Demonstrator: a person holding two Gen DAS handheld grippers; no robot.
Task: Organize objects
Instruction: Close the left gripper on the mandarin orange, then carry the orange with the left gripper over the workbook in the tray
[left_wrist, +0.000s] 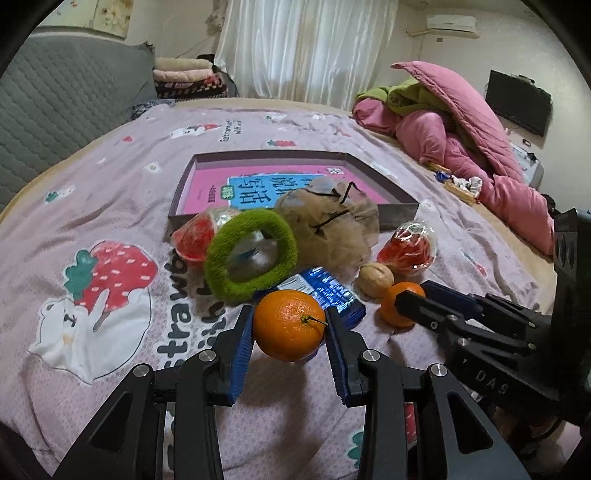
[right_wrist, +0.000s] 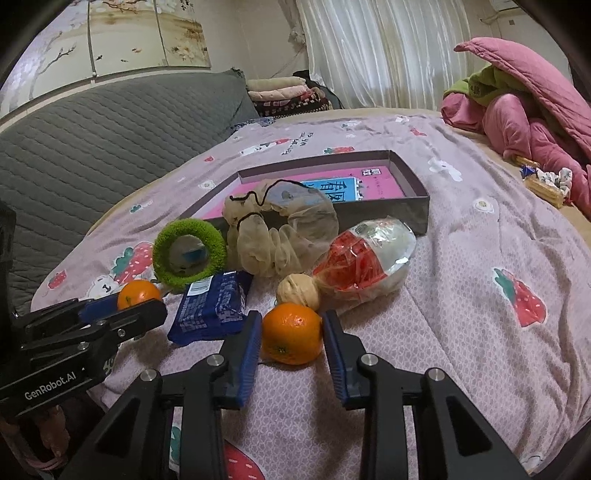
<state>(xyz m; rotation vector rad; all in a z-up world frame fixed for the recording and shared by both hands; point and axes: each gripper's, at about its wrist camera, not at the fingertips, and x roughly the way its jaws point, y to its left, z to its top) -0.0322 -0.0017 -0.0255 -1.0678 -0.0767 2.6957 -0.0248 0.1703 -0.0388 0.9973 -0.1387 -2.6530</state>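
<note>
- The left tool (left_wrist: 289, 325) is clenched on an orange (left_wrist: 288, 324) lifted off the bed (left_wrist: 110, 206), free to carry.
- The right tool (right_wrist: 291, 332) clasps a second orange (right_wrist: 291, 333) resting on the bed.
- The open box (left_wrist: 399, 216) behind the pile probably awaits both.

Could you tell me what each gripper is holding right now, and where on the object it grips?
Each grips an orange by its opposite sides: the left gripper holds the stemmed orange, the right gripper the other orange.
</note>
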